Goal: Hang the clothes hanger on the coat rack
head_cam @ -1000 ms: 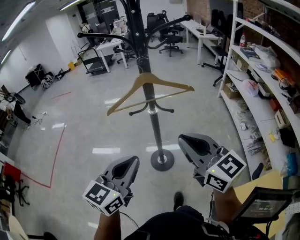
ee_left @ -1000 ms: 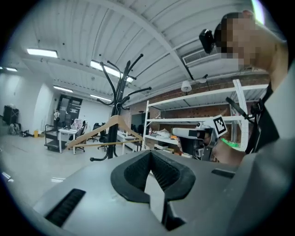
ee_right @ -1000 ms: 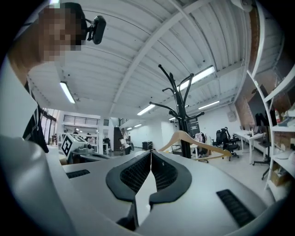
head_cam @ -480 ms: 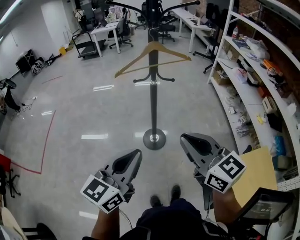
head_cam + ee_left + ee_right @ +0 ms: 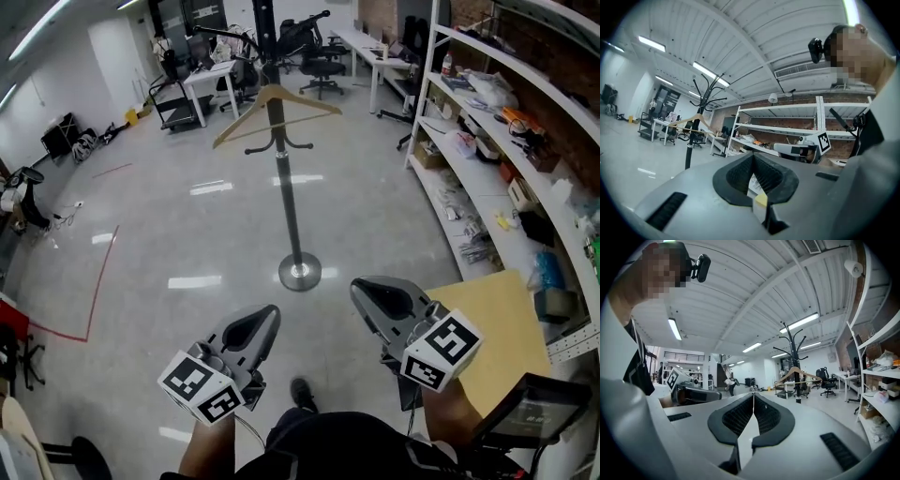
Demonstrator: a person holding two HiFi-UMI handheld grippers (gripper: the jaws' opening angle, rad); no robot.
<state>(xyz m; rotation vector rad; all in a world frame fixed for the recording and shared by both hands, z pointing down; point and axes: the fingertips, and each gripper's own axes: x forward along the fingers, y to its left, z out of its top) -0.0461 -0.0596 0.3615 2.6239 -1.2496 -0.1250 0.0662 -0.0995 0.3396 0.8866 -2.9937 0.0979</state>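
Both our left gripper (image 5: pixel 265 319) and right gripper (image 5: pixel 364 292) are closed, empty; the pale wooden clothes hanger (image 5: pixel 309 102) hangs on the black metal coat rack (image 5: pixel 288 202).

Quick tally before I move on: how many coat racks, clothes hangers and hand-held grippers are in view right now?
coat rack: 1
clothes hanger: 1, hung on the rack
hand-held grippers: 2, the left hand-held gripper and the right hand-held gripper, both shut and empty
Total: 4
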